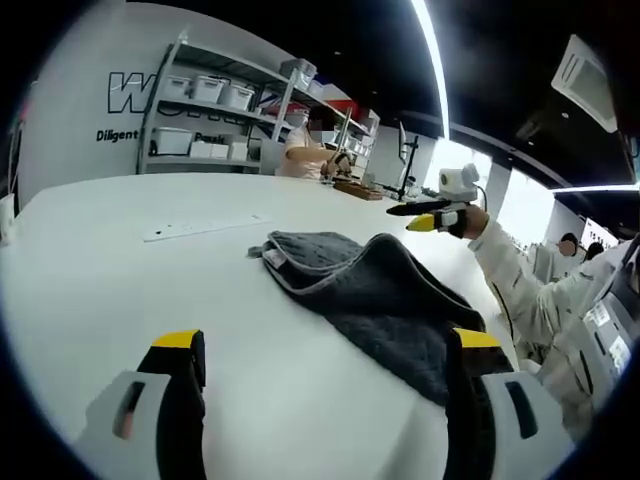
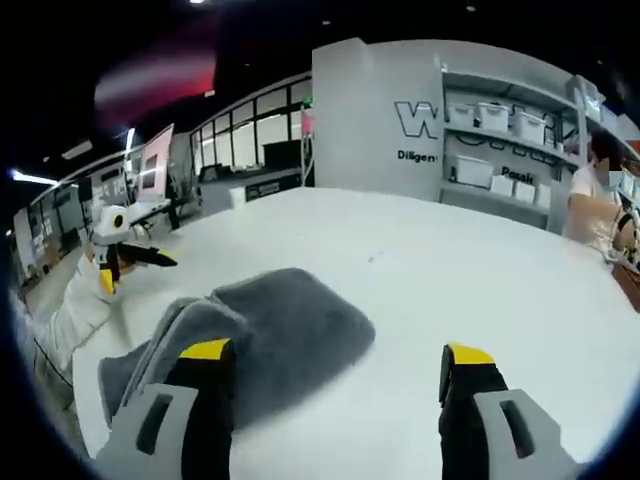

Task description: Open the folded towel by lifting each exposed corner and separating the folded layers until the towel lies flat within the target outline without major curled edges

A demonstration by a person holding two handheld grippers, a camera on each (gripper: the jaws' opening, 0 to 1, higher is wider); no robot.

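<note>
A white bench (image 1: 120, 290) stretches toward metal shelving (image 1: 215, 110) stacked with white storage bins (image 1: 208, 88) against a lettered wall (image 2: 425, 125), while a person (image 1: 305, 150) works at a wooden board (image 1: 358, 190) beneath a ceiling light strip (image 1: 432, 60).

Bright, even indoor light from above; a long ceiling light strip (image 1: 432, 60) glares white in the left gripper view. White table (image 1: 110, 290) reflects strongly, near washed out. Soft, faint shadows beneath the dark grey towel (image 1: 390, 300). Heavy fisheye bending at edges; shelving (image 2: 510, 140) curves. Red smear of glare (image 2: 160, 80) overhead in right gripper view. Distance slightly soft.
</note>
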